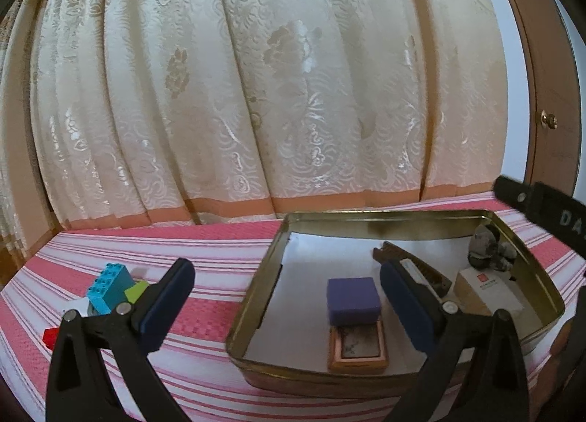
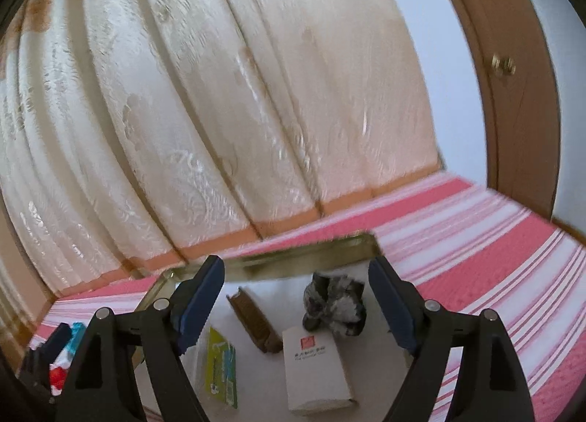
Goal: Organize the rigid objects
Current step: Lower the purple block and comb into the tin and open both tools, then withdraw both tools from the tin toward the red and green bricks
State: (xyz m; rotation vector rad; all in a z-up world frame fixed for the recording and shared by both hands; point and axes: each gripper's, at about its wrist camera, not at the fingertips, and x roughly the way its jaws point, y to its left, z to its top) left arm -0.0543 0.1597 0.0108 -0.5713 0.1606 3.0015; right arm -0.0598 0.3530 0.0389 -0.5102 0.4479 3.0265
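A brass-coloured metal tray [image 1: 256, 286] lies on the striped cloth. In it are a purple block [image 1: 352, 300] resting on an orange framed box [image 1: 358, 348], a brown comb [image 1: 421, 268], a white carton [image 1: 487, 290] and a grey speckled stone [image 1: 489, 248]. My left gripper [image 1: 289, 297] is open and empty above the tray's left rim. My right gripper [image 2: 296, 301] is open and empty above the tray [image 2: 304, 257], over the stone [image 2: 335, 299], white carton [image 2: 315, 370], comb [image 2: 252, 319] and a green-yellow packet [image 2: 219, 367].
Blue, green and red toy bricks [image 1: 110, 286] sit on the cloth left of the tray; they also show in the right wrist view [image 2: 67, 352]. A cream curtain [image 1: 256, 92] hangs behind. A wooden door [image 2: 505, 92] stands at the right.
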